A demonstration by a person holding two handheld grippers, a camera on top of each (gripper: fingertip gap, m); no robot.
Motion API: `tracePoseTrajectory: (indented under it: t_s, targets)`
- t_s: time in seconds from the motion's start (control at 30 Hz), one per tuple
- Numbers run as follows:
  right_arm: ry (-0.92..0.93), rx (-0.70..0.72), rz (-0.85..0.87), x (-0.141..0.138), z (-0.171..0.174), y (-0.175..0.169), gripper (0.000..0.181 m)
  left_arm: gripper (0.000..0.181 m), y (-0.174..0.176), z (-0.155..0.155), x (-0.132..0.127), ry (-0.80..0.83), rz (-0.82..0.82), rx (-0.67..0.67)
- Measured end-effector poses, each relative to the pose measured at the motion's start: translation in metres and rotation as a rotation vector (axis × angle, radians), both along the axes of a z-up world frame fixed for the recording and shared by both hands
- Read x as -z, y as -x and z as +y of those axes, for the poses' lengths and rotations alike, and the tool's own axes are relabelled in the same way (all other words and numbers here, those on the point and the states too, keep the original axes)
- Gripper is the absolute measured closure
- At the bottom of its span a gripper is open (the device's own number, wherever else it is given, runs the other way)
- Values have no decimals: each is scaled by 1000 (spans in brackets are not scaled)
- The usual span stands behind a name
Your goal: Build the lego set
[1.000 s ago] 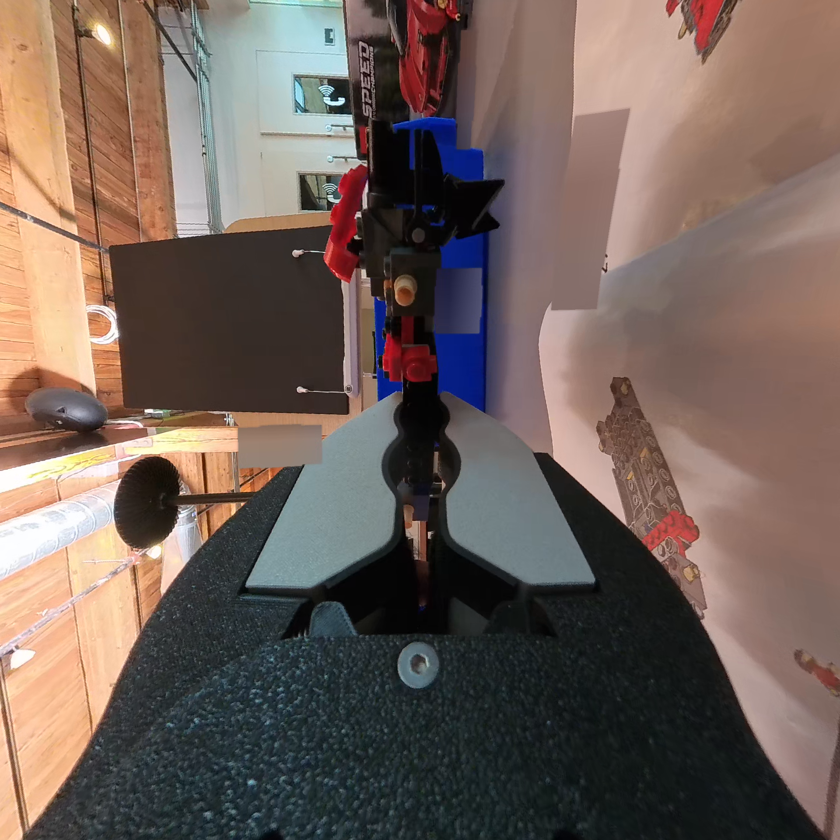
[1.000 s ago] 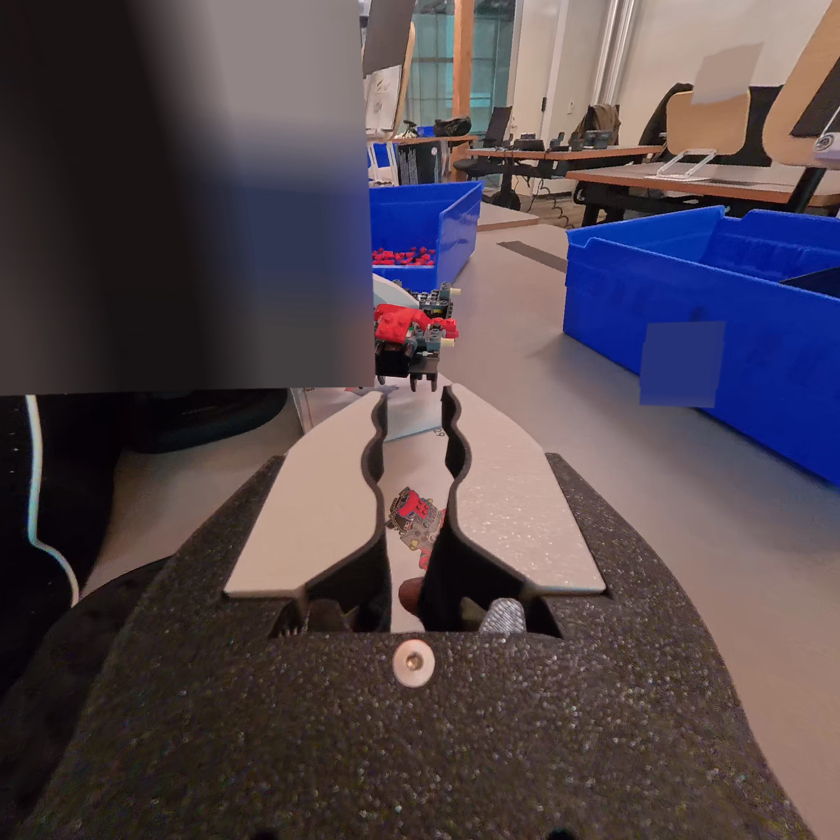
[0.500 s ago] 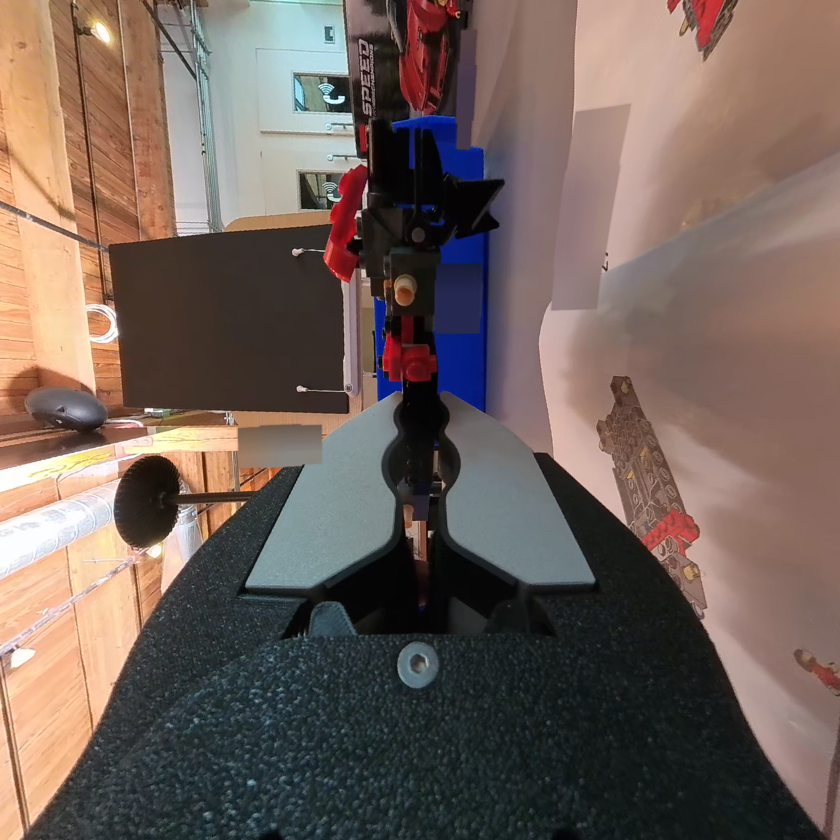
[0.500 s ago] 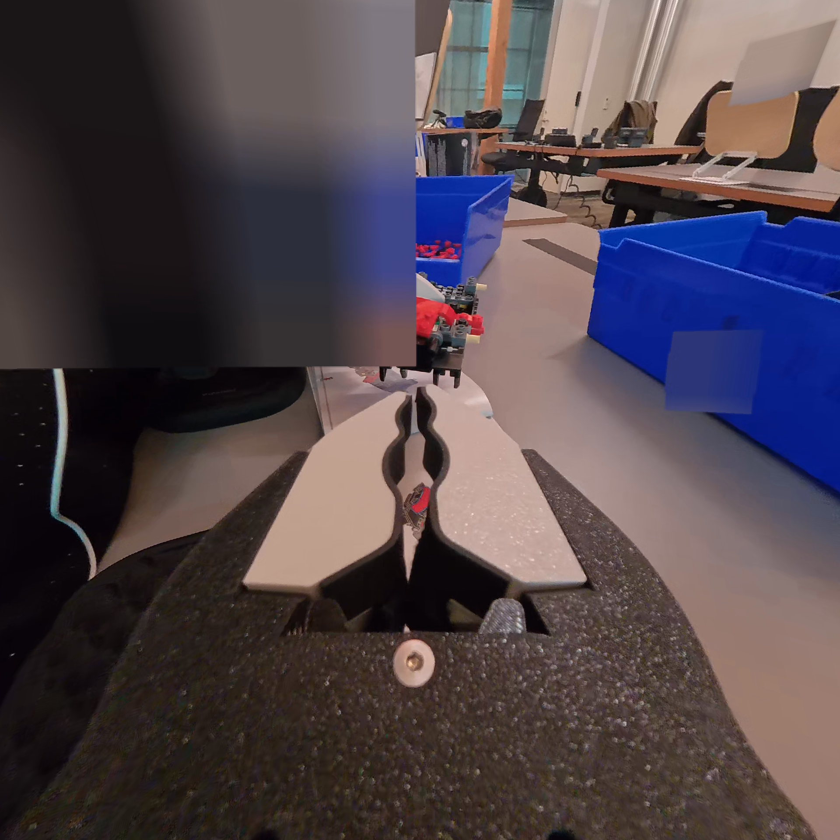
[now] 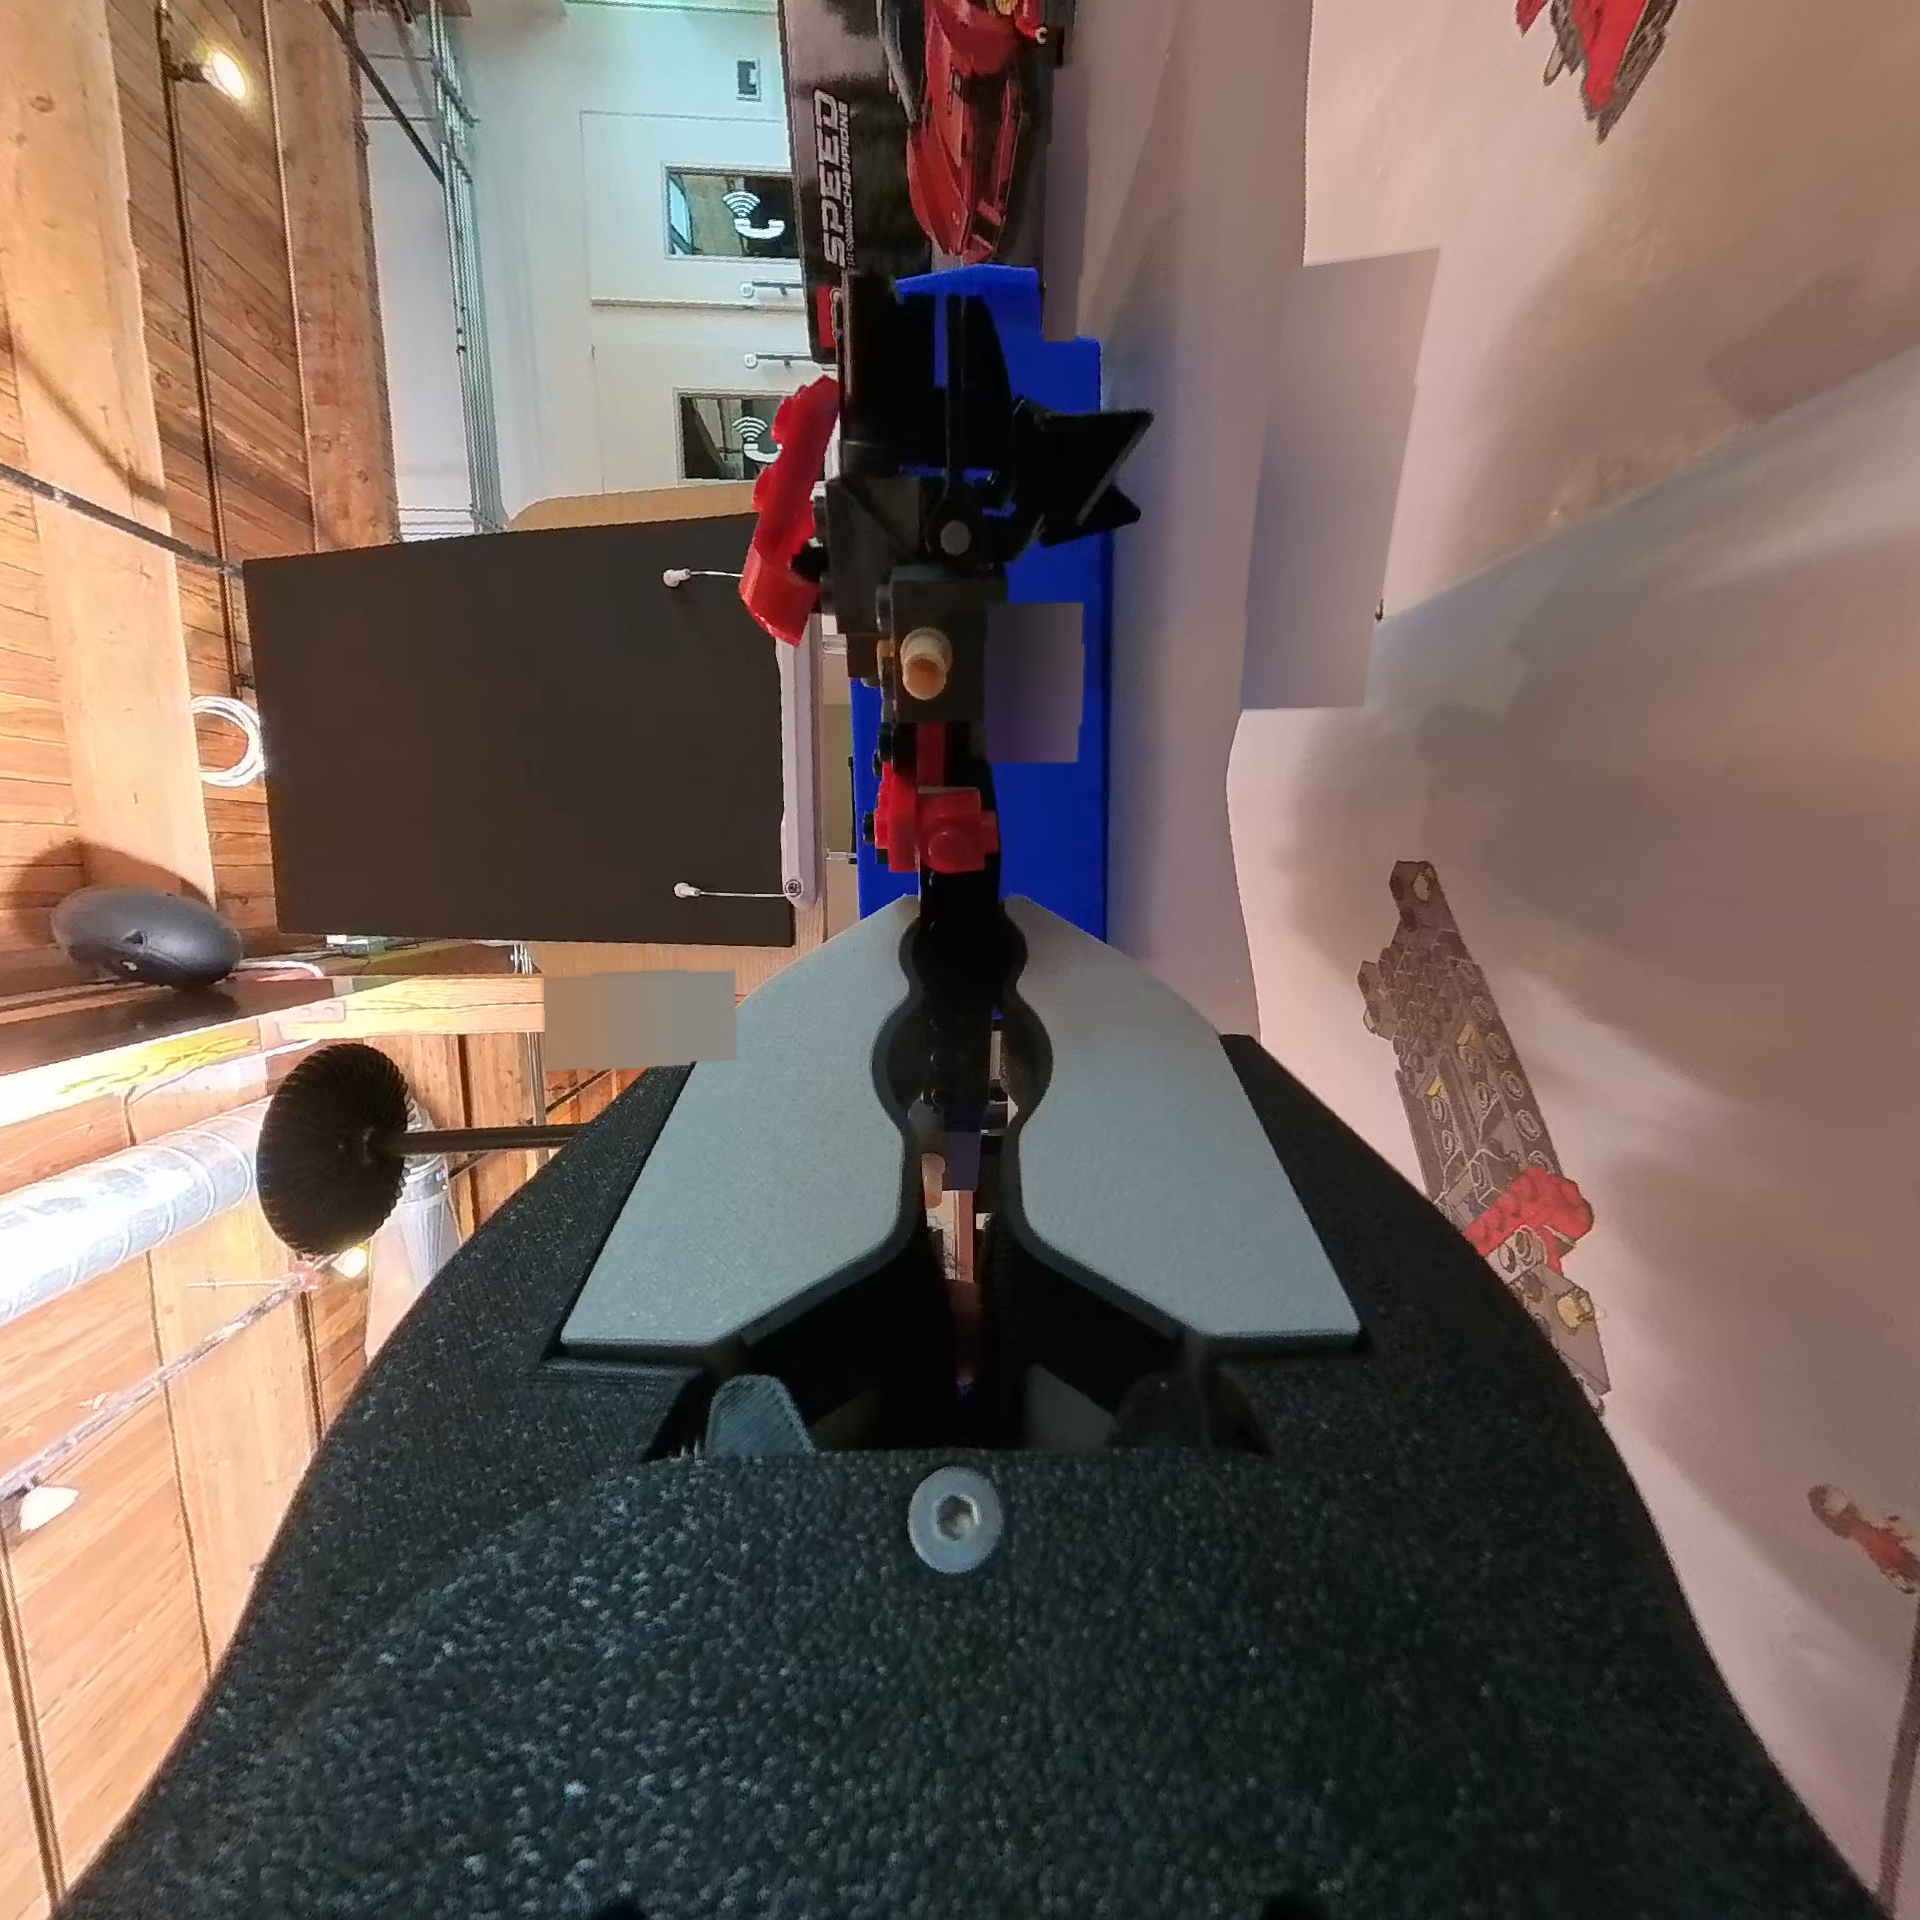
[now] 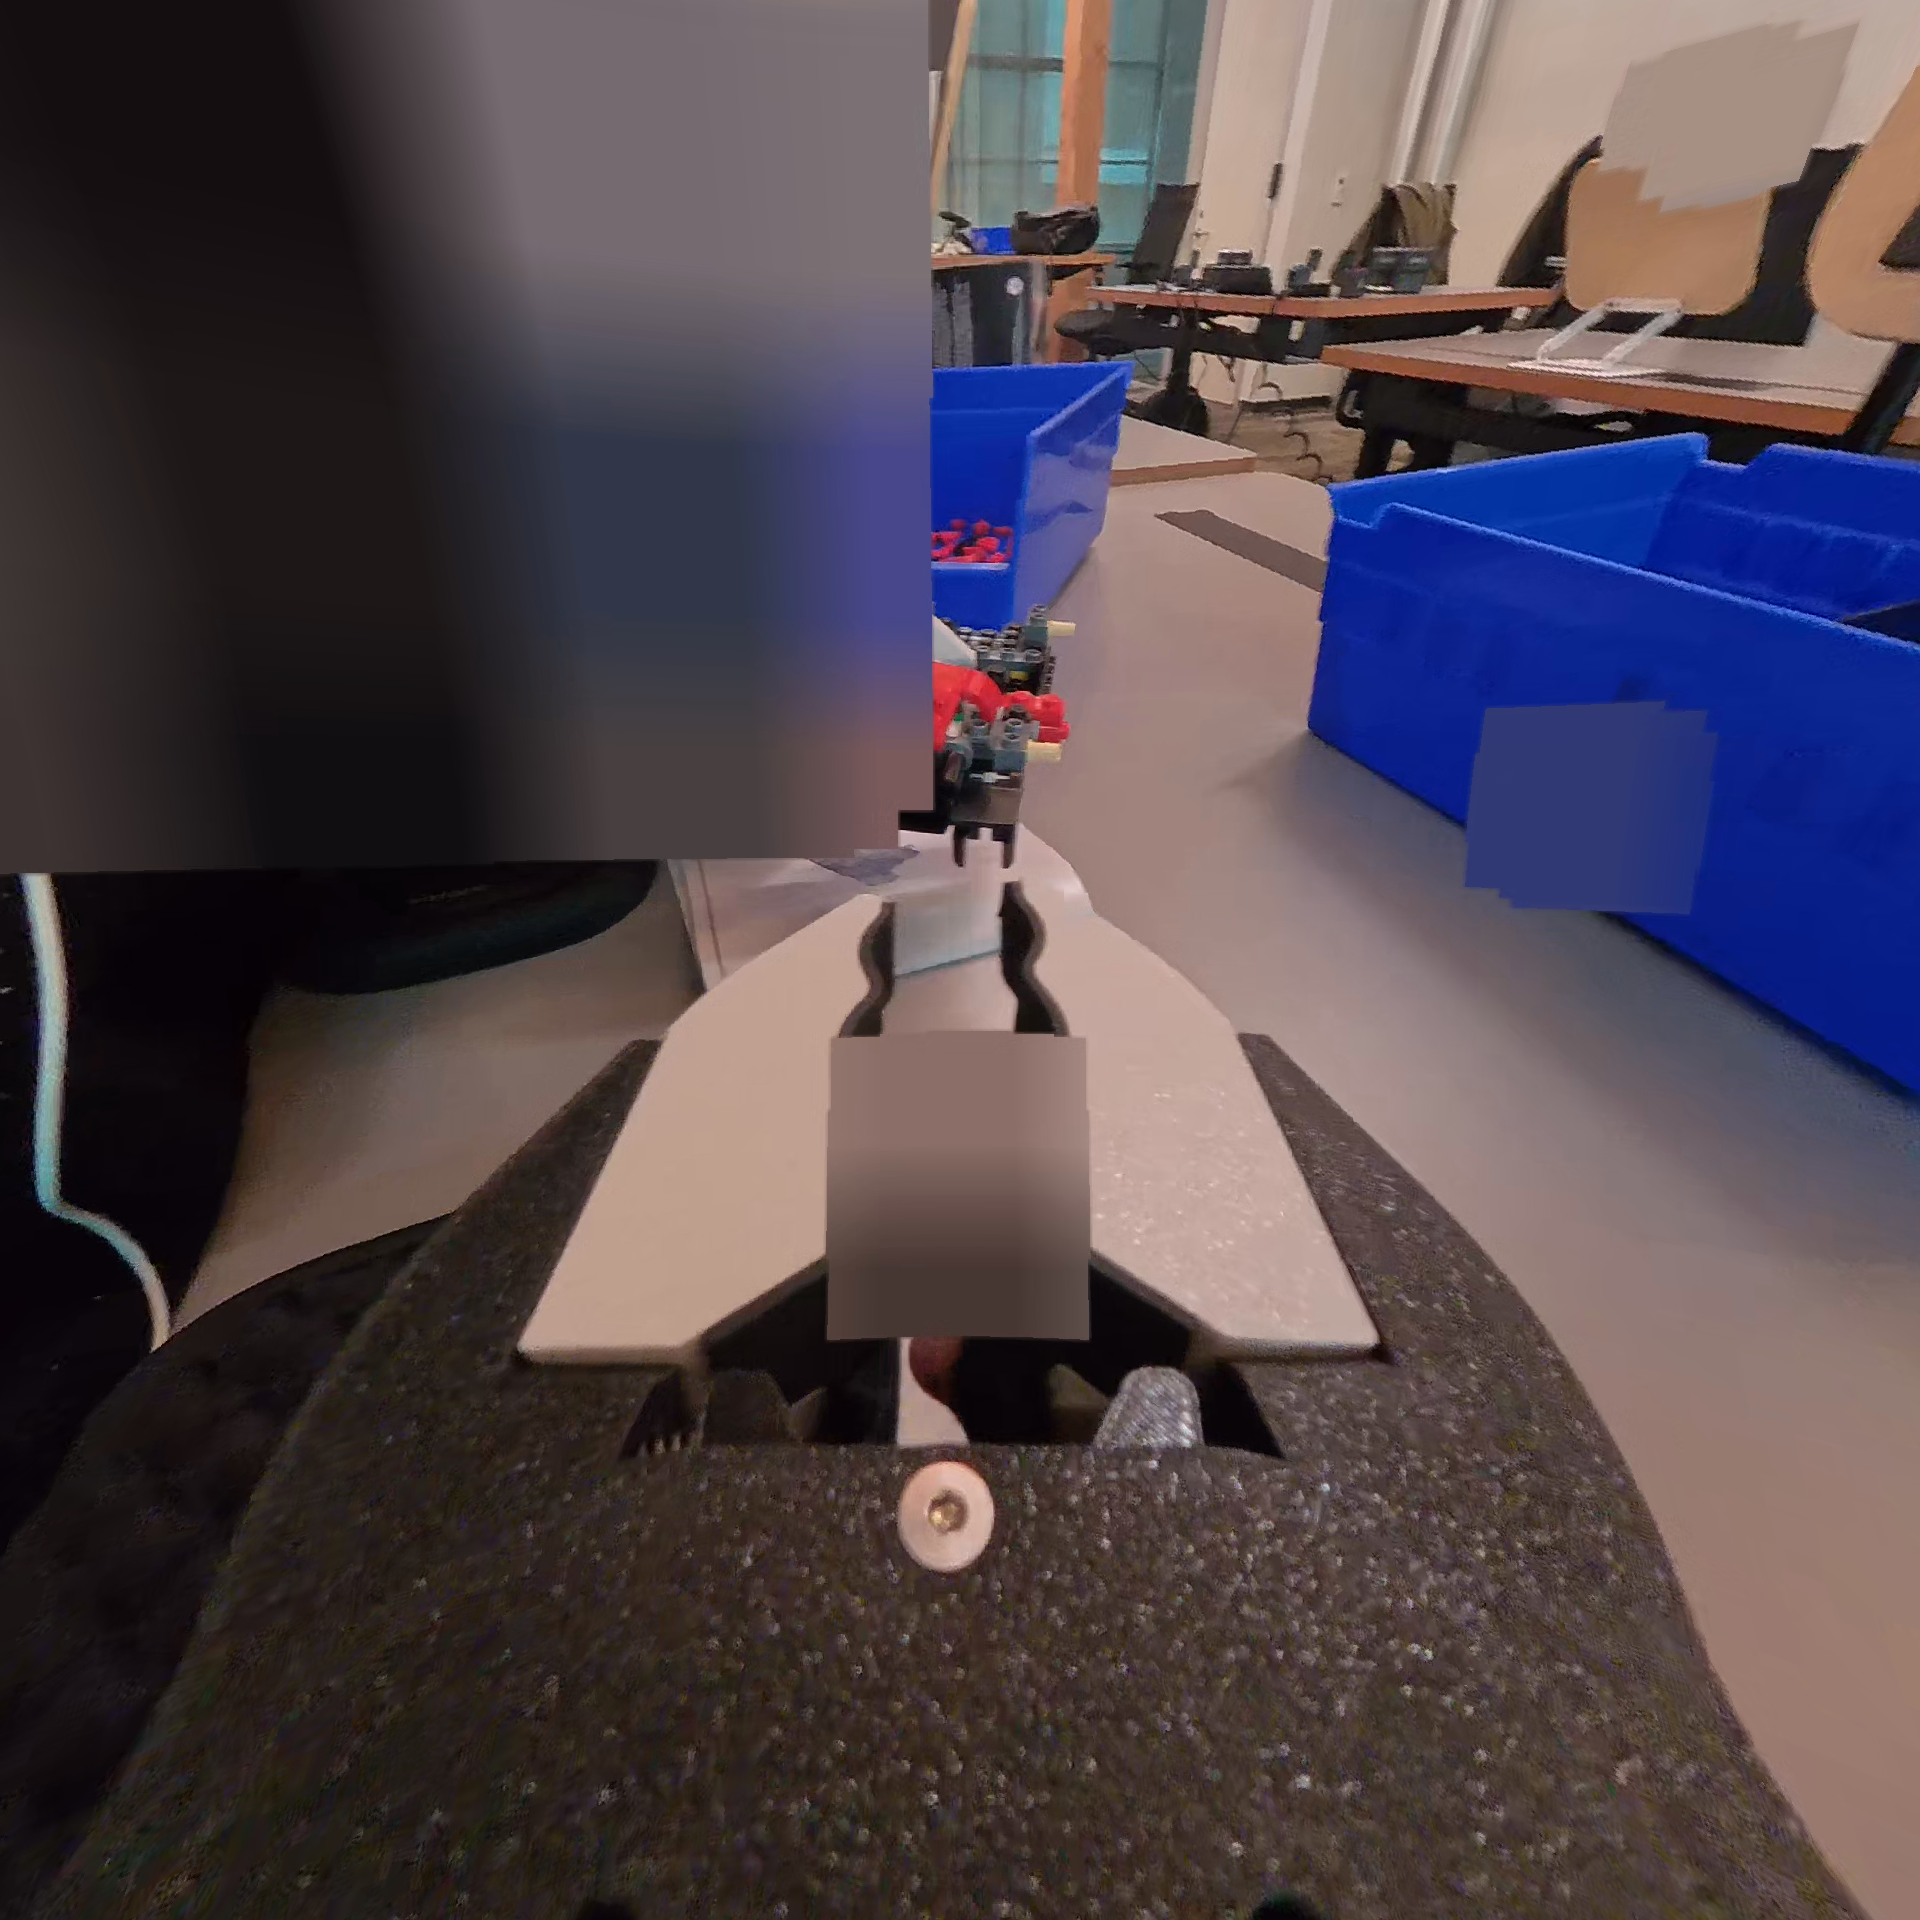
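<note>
The left tongs are clamped on the partly built lego car, gripped edge-on by its black base plate, so the model is held out in front of the tips with its red bodywork, dark grey blocks and a tan pin turned towards the camera. That view is rolled sideways: the grey tabletop is seen running up the right side, with the open instruction booklet spread across it. Behind the model, a blue parts bin is lined up on the tabletop, and the lego set box stands further back, towards the far edge.

From the right wrist view, the right tongs are seen parted by a narrow gap, with nothing visible between the tips; the space further back between the fingers is covered by a blur patch. They are held low above the near part of the tabletop, over the booklet's page. Just ahead of the tips, the lego car is seen raised off the surface. A blue bin with red bricks sits beyond it, and a larger blue bin lies along the right side.
</note>
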State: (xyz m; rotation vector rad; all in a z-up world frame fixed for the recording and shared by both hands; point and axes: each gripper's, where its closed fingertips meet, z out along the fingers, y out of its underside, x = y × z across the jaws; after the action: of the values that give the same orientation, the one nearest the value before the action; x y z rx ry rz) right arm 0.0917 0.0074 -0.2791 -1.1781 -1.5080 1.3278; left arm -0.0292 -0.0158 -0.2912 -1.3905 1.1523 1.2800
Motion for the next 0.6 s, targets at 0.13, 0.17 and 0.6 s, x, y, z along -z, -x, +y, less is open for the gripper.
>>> tracePoseTrajectory:
  t_s: [0.13,0.17,0.6]
  targets:
    - [15,11,16,-3,4,-3,181,173,0,0,0,-1,-1,0]
    - [12,25,22,-3,6,-3,181,173,0,0,0,-1,-1,-1]
    - [7,48,25,-3,9,-3,181,173,1,0,0,1,-1,-3]
